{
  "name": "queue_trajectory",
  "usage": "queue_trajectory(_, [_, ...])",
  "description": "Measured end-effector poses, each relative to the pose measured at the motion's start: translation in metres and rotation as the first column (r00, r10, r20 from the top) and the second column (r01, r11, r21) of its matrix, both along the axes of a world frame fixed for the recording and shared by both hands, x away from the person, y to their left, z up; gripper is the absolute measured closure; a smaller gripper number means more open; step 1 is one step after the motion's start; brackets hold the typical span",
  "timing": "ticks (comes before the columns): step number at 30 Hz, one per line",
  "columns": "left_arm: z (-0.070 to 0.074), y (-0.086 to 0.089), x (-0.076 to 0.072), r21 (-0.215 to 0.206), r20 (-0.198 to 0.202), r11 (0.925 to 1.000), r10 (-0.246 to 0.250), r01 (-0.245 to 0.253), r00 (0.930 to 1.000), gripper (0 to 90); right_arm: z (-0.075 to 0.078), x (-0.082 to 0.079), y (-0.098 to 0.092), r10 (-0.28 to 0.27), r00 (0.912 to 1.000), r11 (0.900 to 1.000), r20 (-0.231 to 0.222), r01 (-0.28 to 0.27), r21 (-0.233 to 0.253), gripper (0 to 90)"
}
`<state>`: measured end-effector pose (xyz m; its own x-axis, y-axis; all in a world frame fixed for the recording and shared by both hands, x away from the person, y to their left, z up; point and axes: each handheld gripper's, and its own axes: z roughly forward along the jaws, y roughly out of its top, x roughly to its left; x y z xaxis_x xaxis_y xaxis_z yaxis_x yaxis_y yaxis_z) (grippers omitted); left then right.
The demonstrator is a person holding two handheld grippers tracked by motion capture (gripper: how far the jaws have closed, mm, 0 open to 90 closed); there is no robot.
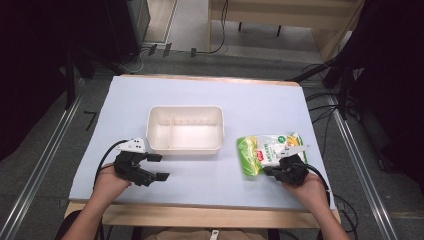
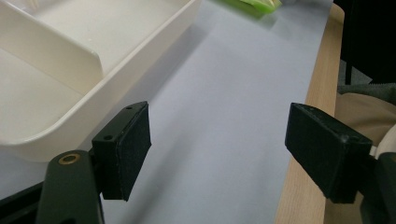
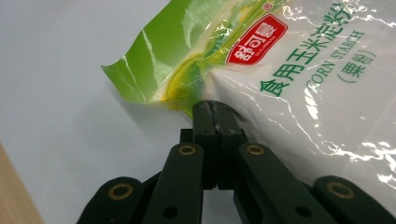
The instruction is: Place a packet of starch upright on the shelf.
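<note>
Right gripper [image 3: 215, 109], lower centre of frame: jaws pinching corn starch bag [image 3: 299, 79] edge — lift slowly w/o tearing toward divided white tray [image 1: 185, 128]; left gripper [image 1: 152, 167] spread wide, idle.

the bag [image 1: 270, 152] is bright green along one end and its edges, fading through yellow-green into a glossy white panel; it carries a red label with white characters and green lettering [image 3: 299, 56]. the tray [image 1: 184, 128] is plain cream-white inside and out, divider included [image 2: 51, 56]. the table cover [image 1: 240, 100] is a pale lavender-blue with no pattern, and the table edge [image 1: 200, 216] below it is light wood. the left gripper [image 1: 155, 167] and the right gripper [image 1: 272, 171] are black, the right one with brass-coloured rivets [image 3: 187, 150], and each bears a pale grey plate on top.
</note>
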<state>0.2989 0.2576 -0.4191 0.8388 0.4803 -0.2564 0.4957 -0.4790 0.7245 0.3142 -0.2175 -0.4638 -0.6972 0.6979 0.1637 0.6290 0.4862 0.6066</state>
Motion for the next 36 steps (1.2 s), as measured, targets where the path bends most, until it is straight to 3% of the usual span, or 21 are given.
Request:
queue_trajectory(3, [0.0, -0.001, 0.0, 0.014, -0.003, 0.9999, -0.004, 0.004, 1.0, 23.2, -0.001, 0.006, 0.002, -0.034, 0.9992, 0.999, -0.022, 0.034, 0.022, 90.0])
queue_trajectory(8, [-0.001, -0.001, 0.0, 0.014, -0.002, 0.9999, -0.005, 0.005, 1.0, 23.2, -0.001, 0.017, 0.009, -0.027, 0.9996, 1.0, 0.011, 0.027, -0.004, 90.0])
queue_trajectory(15, [-0.001, -0.002, 0.0, 0.012, -0.008, 0.9999, -0.003, 0.003, 1.0, 23.2, -0.001, 0.039, 0.015, -0.063, 0.9979, 0.998, -0.011, 0.063, 0.025, 90.0])
queue_trajectory(18, [-0.001, -0.001, 0.001, 0.009, -0.005, 0.9999, -0.006, 0.006, 1.0, 23.2, -0.001, 0.047, 0.019, -0.075, 0.9972, 0.997, -0.002, 0.075, 0.009, 90.0])
queue_trajectory(24, [-0.001, -0.001, 0.001, 0.014, -0.006, 0.9999, -0.004, 0.004, 1.0, 23.2, 0.001, 0.069, 0.025, -0.137, 0.99, 0.991, -0.035, 0.137, 0.011, 90.0])
queue_trajectory(27, [-0.002, 0.0, 0.001, 0.011, -0.003, 0.9999, -0.007, 0.007, 1.0, 23.2, 0.002, 0.072, 0.026, -0.14, 0.9892, 0.99, -0.043, 0.141, 0.011, 90.0])
queue_trajectory(29, [-0.001, 0.001, 0.001, 0.004, -0.002, 1.0, -0.001, 0.001, 1.0, 23.2, 0.007, 0.071, 0.021, -0.134, 0.9892, 0.99, -0.06, 0.136, 0.04, 90.0])
queue_trajectory(33, [-0.001, 0.002, 0.001, 0.002, -0.002, 1.0, 0.005, -0.005, 1.0, 23.2, 0.019, 0.071, 0.007, -0.159, 0.9869, 0.985, -0.028, 0.16, 0.067, 90.0])
queue_trajectory(34, [-0.001, 0.002, 0.001, 0.0, -0.003, 1.0, 0.009, -0.009, 1.0, 23.2, 0.025, 0.074, -0.008, -0.184, 0.9828, 0.976, -0.018, 0.185, 0.117, 90.0])
queue_trajectory(36, [-0.001, 0.002, 0.0, -0.002, -0.001, 1.0, 0.005, -0.005, 1.0, 23.2, 0.032, 0.076, -0.021, -0.216, 0.9764, 0.968, 0.001, 0.214, 0.133, 90.0])
